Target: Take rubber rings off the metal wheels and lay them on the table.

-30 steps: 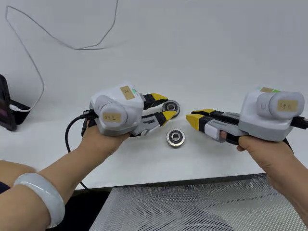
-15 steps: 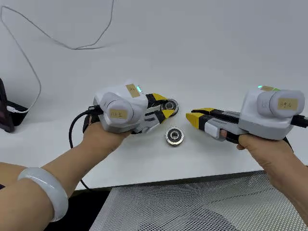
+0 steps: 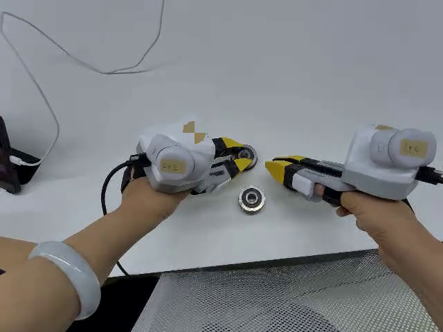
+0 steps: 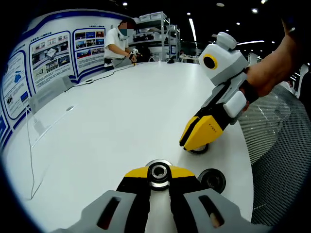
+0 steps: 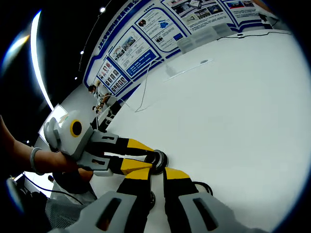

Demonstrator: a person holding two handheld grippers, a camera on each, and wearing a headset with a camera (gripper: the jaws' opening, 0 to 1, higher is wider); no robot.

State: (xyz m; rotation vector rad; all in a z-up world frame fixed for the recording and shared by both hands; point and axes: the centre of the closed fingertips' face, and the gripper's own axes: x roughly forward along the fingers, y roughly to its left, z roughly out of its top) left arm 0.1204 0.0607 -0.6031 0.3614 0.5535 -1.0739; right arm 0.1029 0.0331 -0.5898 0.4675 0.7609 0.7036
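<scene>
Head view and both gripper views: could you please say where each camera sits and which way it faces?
Head view: on the headset, facing forward and down at the table; left hand and right hand hold the left gripper and right gripper.
Left gripper view: on the left gripper, looking along its jaws, shut on a metal wheel, toward the right gripper.
Right gripper view: on the right gripper, facing the left gripper and left hand.
Shared: all show the metal wheel.
</scene>
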